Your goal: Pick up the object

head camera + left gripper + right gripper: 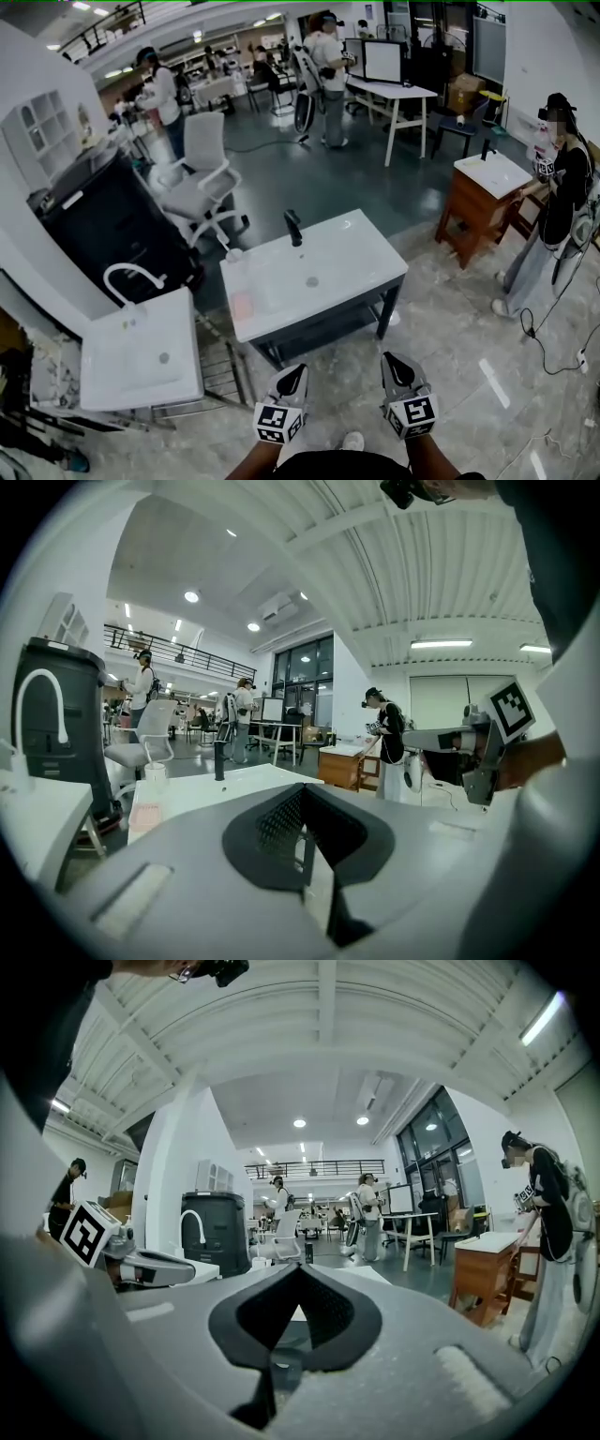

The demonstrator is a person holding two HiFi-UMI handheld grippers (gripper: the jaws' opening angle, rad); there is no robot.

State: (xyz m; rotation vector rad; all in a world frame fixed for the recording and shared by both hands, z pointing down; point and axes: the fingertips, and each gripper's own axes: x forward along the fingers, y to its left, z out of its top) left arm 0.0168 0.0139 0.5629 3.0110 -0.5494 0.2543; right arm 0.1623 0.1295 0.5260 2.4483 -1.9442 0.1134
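Left gripper and right gripper both closed, holding nothing, short of white sink counter; arriving unopened would likely knock small cup over.

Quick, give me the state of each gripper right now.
Left gripper: closed, jaws together, holding nothing.
Right gripper: closed, jaws together, holding nothing.
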